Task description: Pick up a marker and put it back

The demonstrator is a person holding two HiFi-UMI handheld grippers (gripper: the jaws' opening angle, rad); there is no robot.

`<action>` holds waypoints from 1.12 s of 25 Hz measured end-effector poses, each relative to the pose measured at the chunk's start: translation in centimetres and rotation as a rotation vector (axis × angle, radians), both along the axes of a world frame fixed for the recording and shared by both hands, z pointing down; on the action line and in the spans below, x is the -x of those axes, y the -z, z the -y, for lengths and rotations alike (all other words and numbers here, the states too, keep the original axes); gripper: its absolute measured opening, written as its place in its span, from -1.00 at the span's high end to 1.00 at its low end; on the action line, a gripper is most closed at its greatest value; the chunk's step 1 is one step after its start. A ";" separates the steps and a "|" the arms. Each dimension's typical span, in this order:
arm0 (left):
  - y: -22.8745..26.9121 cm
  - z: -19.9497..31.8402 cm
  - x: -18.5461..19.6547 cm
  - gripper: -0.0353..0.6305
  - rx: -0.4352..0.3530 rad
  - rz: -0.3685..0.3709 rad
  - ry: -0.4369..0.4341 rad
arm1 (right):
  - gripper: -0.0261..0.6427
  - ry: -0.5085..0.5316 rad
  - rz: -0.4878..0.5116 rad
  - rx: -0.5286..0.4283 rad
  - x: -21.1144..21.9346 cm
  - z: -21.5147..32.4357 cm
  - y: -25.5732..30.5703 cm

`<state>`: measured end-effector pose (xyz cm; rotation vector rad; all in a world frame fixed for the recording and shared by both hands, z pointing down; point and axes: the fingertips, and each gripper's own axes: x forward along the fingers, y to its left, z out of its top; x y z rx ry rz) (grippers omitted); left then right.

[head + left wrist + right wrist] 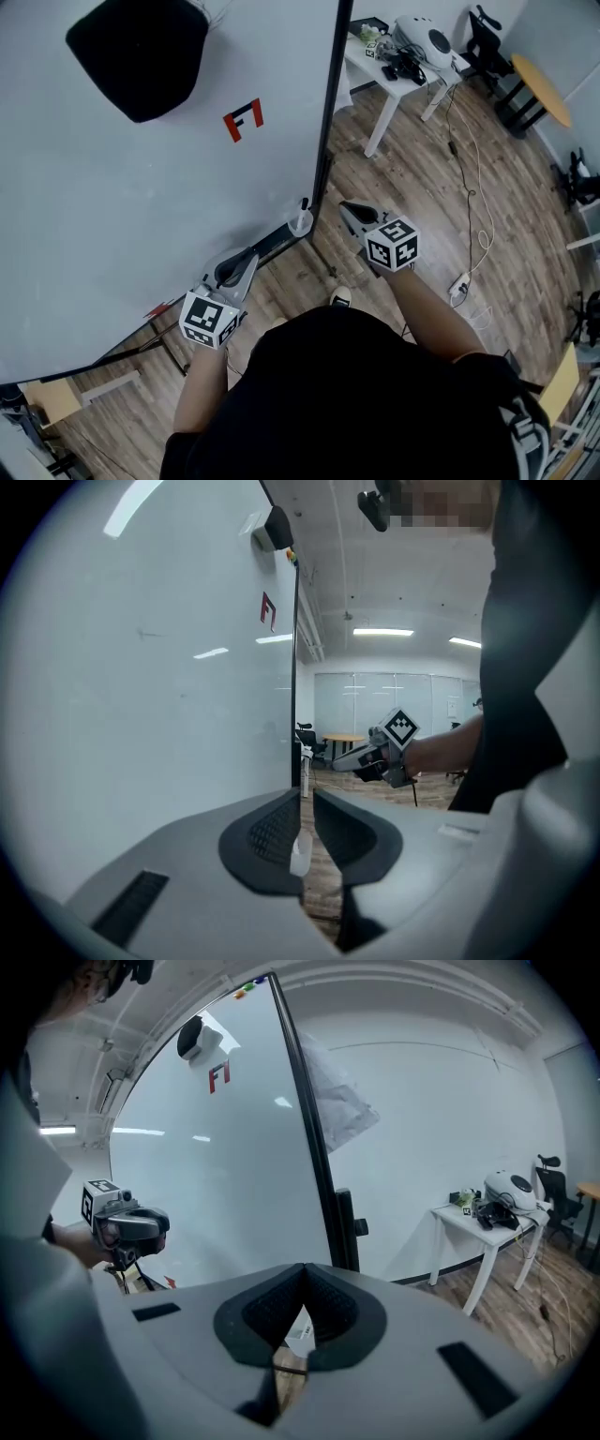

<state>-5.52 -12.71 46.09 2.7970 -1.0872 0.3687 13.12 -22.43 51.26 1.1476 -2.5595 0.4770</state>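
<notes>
We are aiming the empty right gripper [347,208], jaws pressed together, and the empty left gripper [248,256], jaws barely parted, toward what looks like a white cylindrical marker [301,219]. It is standing at the bottom corner of the black-framed whiteboard [141,206], and we are likely readying a pick.

Marker [301,219]: white barrel, dark tip up, standing upright at the right end of the whiteboard ledge [272,239], finer detail too small to read.
</notes>
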 end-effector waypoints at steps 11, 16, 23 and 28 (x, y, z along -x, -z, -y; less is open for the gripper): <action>-1.6 0.6 0.8 0.73 0.047 0.015 0.081 | 0.91 0.095 -0.041 0.077 2.2 2.3 -5.0; -2.3 0.7 1.2 0.73 0.060 0.026 0.098 | 0.81 0.119 -0.063 0.106 3.3 3.3 -6.8; -3.3 0.8 1.7 0.73 0.085 0.025 0.113 | 0.74 0.138 -0.088 0.161 4.2 4.1 -9.9; -4.1 0.7 1.8 0.73 0.107 0.030 0.114 | 0.71 0.143 -0.083 0.199 4.7 4.6 -11.6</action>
